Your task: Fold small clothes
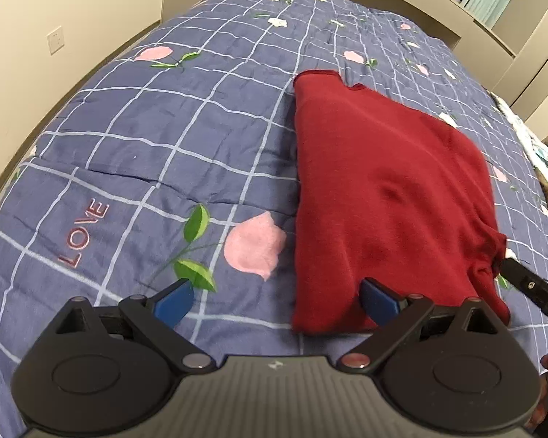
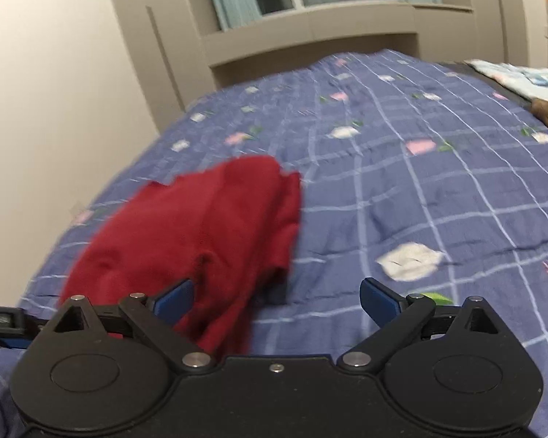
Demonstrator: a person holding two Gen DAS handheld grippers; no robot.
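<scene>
Red garment [image 1: 391,189] lies folded on the checked quilt [image 1: 146,138], left gripper [image 1: 277,301] & right gripper [image 2: 277,301] both w/ jaws wide, nothing held, so prob. between folds; next needs a fresh grip on an edge.

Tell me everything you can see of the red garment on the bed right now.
The red garment is a dark red, soft knit-looking piece, folded over into a roughly rectangular slab lying flat on the blue checked quilt. Its left edge runs straight; the right edge is rumpled and bunched near the close corner. A notch like a neckline shows at the far end. There is a small dimple mid-surface. Both tongs stand open near its close edge, the left tongs and right tongs, gripping nothing.
</scene>
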